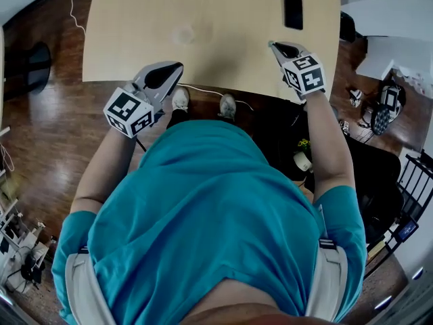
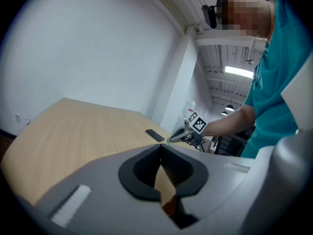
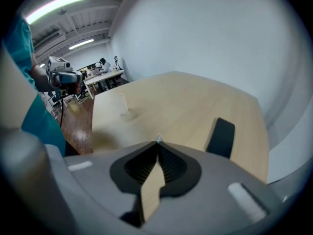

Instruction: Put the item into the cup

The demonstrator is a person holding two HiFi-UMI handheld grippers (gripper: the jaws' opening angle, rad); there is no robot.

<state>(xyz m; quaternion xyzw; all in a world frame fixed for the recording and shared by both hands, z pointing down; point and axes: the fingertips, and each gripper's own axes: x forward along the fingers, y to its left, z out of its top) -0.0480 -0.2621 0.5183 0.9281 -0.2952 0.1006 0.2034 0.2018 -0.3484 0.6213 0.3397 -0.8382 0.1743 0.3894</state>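
Note:
A clear plastic cup [image 1: 184,34] stands on the light wooden table [image 1: 122,46]; in the right gripper view the cup [image 3: 120,104] is far off to the left. My right gripper [image 3: 158,142] is shut, and a tiny pale item [image 3: 158,138] is pinched at the very tip of its jaws. In the head view that right gripper [image 1: 272,44] hovers over the table's near right edge, well to the right of the cup. The left gripper [image 2: 160,147] is shut with nothing in it and sits at the near edge [image 1: 178,66].
A black phone [image 1: 293,10] lies flat on the table's far right, just beyond the right gripper. A white cable [image 1: 203,90] hangs at the table's near edge. Dark wooden floor surrounds the table, and bags lie on it at the right.

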